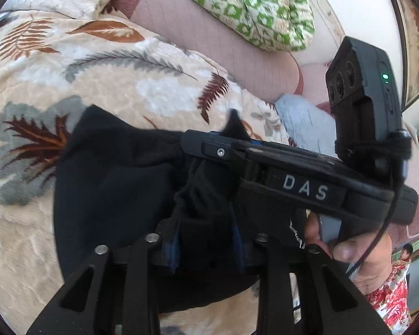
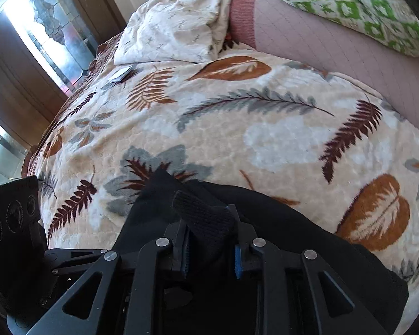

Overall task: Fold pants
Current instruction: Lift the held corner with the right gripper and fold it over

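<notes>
The black pants [image 1: 111, 173] lie bunched on a leaf-patterned blanket [image 1: 103, 83], a folded layer spread toward the left. My left gripper [image 1: 206, 247] sits low over them, a thick fold of black cloth standing between its blue pads [image 1: 175, 251]; the jaws stand apart and do not clearly pinch it. My right gripper [image 1: 192, 146] reaches in from the right, a person's hand [image 1: 357, 254] on its handle. In the right wrist view the right gripper [image 2: 211, 251] is open around an upright tuft of the pants [image 2: 204, 217]. The left gripper's body [image 2: 14, 223] shows at the left edge.
Bolsters [image 2: 335, 44] in pink covers and a green-and-white patterned pillow [image 1: 251, 8] lie along the far side of the bed. A cream pillow [image 2: 176, 25] and a small white packet [image 2: 121, 74] sit far left. A light blue cloth [image 1: 301, 120] lies by the bolster.
</notes>
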Available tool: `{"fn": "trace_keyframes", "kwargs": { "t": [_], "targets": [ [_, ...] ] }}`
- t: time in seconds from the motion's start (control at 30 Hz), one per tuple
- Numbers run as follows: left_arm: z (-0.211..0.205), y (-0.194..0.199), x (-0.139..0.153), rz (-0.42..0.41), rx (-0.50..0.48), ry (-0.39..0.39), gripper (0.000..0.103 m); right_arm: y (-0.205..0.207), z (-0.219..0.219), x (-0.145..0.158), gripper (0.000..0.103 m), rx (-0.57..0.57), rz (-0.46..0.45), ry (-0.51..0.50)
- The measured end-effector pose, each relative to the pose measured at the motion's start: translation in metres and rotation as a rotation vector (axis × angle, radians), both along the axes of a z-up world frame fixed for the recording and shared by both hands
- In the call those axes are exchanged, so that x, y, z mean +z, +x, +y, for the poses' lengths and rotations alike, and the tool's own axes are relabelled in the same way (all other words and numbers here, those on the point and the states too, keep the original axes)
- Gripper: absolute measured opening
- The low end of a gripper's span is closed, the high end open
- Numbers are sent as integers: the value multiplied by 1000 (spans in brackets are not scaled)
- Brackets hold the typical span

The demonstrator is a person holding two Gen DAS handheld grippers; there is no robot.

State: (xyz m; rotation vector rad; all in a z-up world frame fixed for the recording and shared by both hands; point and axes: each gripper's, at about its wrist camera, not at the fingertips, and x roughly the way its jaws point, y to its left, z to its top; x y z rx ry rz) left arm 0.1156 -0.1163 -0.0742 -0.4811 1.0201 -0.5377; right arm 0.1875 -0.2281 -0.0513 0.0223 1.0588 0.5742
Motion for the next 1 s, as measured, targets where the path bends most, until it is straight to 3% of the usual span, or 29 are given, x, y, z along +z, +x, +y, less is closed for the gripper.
{"fn": "trace_keyframes", "kwargs": {
  "t": [0.03, 0.1, 0.17, 0.4, 0.53, 0.6, 0.7, 0.83, 0.9, 1.0],
  "targets": [
    [-4, -4, -1, 1, -20, 0, 43, 0, -11, -4, 41, -26, 6, 5],
    [-9, -14, 1, -7, -48, 21, 48, -3, -35, -11, 66, -89, 8, 13],
    [-10, -26, 6, -25, -74, 32, 54, -7, -60, -12, 70, -154, -3, 25],
    [16, -61, 21, -75, -71, 60, 58, -29, -123, 7, 70, -405, -81, 9],
    [49, -74, 27, -86, -2, 79, 58, -54, -99, 38, 70, -369, -144, 53],
    [68, -78, 29, -78, 43, 78, 58, -67, -78, 48, 69, -310, -148, 140],
    [92, -78, 26, -59, 114, 87, 59, -77, -43, 44, 69, -206, -56, 369],
    [115, -82, 23, -45, 168, 98, 59, -72, -22, 0, 69, -242, 63, 451],
    [122, -83, 23, -52, 180, 113, 59, -71, -29, -21, 69, -315, 93, 439],
    [130, -84, 21, -62, 191, 131, 59, -80, -48, -36, 68, -452, 50, 212]
  ]
}}
